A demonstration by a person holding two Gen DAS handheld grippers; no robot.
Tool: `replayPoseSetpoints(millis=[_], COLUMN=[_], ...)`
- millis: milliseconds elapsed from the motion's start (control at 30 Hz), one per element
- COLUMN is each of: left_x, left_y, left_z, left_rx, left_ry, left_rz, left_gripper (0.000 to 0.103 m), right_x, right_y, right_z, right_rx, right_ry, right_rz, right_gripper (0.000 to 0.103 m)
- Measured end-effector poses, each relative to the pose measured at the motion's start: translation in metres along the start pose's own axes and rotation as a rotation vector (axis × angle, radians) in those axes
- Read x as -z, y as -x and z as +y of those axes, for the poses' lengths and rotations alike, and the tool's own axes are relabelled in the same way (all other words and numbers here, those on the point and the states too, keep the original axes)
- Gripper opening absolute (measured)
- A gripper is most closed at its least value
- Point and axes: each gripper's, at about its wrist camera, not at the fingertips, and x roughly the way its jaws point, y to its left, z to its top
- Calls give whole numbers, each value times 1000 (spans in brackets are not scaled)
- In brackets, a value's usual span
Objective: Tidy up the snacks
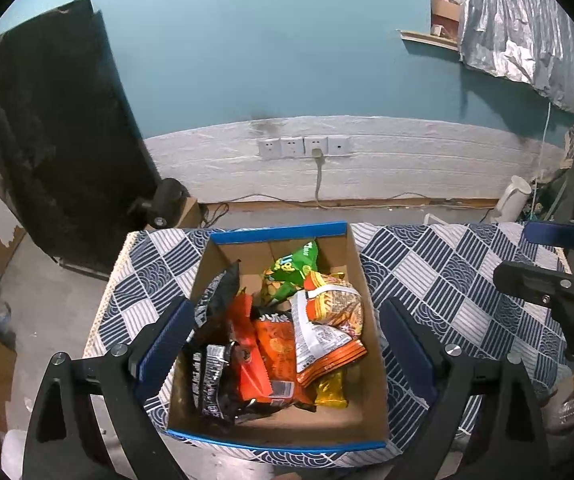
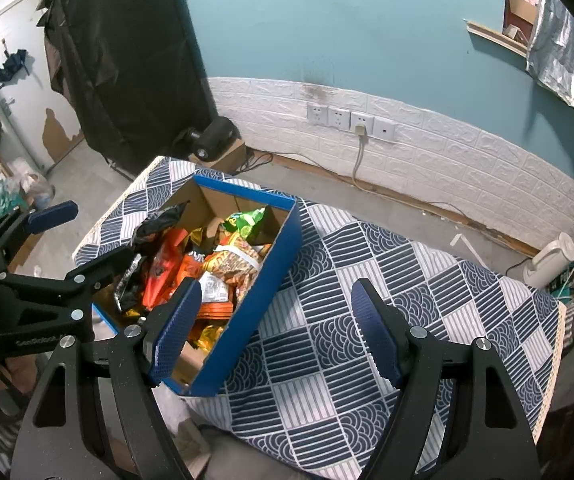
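Blue-and-white patterned cloth point(image 2: 327, 344) covers the low table on which the cardboard box point(image 1: 367, 300) stands. Nearest to the camera, the left gripper point(image 1: 283, 344) hangs over this box with its jaws wide apart, one finger on each side of the box walls, pressing on nothing. Inside the box lie the snacks: a black packet point(image 1: 215, 308), orange packets point(image 1: 275, 344) and, toward the far wall of the box, a green bag point(image 1: 295, 268). Right of the box, the right gripper point(image 2: 275, 332) stands open over the cloth, empty. Behind the box, wall sockets point(image 1: 303, 146) sit on white brick.
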Motion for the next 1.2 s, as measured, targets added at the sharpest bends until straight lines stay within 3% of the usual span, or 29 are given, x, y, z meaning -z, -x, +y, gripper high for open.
replayPoseSetpoints(millis=[1200], left_x=[2], left_y=[-3], left_z=[1], left_rx=[-10], left_ry=[0], left_rz=[24], left_gripper=[95], right_x=[0], right_y=[1], right_z=[1], right_rx=[3], right_ry=[4], right_rz=[2], right_gripper=[77])
